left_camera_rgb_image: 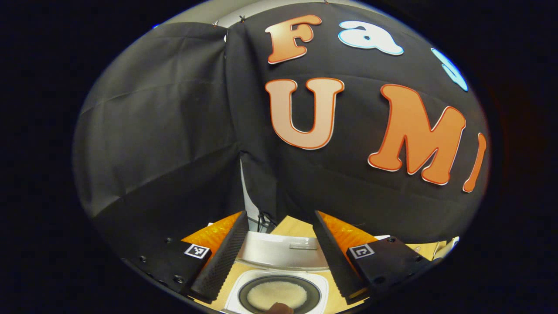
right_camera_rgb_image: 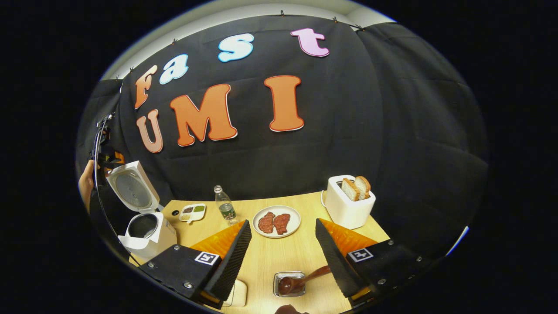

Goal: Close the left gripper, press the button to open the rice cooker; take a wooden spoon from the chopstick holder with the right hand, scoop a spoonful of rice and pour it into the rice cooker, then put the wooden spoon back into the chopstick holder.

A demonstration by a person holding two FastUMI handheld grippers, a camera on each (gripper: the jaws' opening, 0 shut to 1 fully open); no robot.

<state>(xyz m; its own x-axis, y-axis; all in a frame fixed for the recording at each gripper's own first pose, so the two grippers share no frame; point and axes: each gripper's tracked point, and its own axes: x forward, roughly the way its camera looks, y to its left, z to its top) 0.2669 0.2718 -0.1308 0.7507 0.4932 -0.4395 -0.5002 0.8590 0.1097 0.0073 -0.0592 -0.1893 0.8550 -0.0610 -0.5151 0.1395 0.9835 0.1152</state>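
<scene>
In the left gripper view the white rice cooker sits below me with its lid swung up. White rice lies in its dark pot. My left gripper hangs open above it, holding nothing. In the right gripper view the same cooker stands at the table's left edge, lid raised, with the left gripper and a hand above it. The wooden spoon rests head down in the metal chopstick holder. Its handle leans toward one finger of my open right gripper.
On the wooden table stand a clear bottle, a small divided dish, a plate with two pieces of meat and a white toaster with bread in it. A pale container sits near the front edge.
</scene>
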